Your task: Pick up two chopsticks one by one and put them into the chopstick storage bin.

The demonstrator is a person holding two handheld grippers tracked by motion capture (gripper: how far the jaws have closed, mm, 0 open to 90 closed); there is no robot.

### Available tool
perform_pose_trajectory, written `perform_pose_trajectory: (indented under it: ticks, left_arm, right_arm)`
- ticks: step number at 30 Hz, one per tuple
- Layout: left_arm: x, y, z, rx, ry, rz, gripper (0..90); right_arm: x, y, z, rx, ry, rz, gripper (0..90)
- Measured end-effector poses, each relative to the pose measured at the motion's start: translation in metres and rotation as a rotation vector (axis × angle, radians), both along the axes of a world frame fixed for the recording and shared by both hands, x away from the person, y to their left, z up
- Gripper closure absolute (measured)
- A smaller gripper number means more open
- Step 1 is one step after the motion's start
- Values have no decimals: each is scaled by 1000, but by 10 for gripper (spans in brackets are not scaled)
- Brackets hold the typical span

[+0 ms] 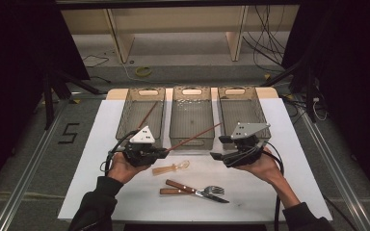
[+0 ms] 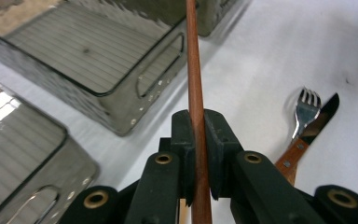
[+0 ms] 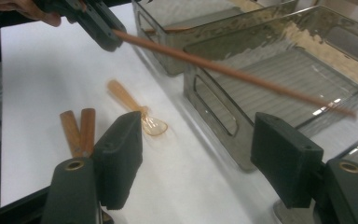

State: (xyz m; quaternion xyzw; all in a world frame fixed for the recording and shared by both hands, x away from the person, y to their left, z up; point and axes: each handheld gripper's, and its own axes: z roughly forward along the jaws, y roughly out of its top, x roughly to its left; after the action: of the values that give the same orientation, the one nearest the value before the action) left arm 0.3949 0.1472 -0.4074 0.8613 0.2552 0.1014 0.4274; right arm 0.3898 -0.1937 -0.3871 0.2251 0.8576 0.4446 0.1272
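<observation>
While the left gripper clamps one end of a reddish-brown chopstick, the stick's long axis slants toward the frame's upper right, its tip over the middle bin. Just right, the right gripper gapes wide, holding nothing.

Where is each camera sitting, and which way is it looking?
High view: above the person's side, looking forward and down on the table and three bins; forearms, hands and both grippers show.
Left gripper view: rides the left gripper, looking along jaws shut on a chopstick toward the bins.
Right gripper view: rides the right gripper, jaws open, facing the left gripper.
Shared: both gripper views show the chopstick and the knife.
</observation>
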Motion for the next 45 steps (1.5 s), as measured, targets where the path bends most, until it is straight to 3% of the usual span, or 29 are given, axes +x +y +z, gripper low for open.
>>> perform_pose_trajectory:
  ticks: [8, 13, 21, 35, 45]
  left_arm:
    - [5, 17, 5, -36, -9, 97, 831]
    - [8, 30, 8, -71, -8, 158, 831]
    - [13, 44, 8, -83, -5, 224, 831]
    - [26, 70, 7, -96, 1, 337, 832]
    - [44, 86, 7, -96, 3, 424, 832]
  right_arm:
    - [-11, -10, -10, 78, 23, -46, 334]
    - [-17, -22, -19, 152, 49, -90, 321]
    - [-22, -32, -29, 195, 74, -135, 318]
    - [-29, -33, -37, 191, 71, -144, 319]
    - [-35, -31, -40, 188, 69, -142, 318]
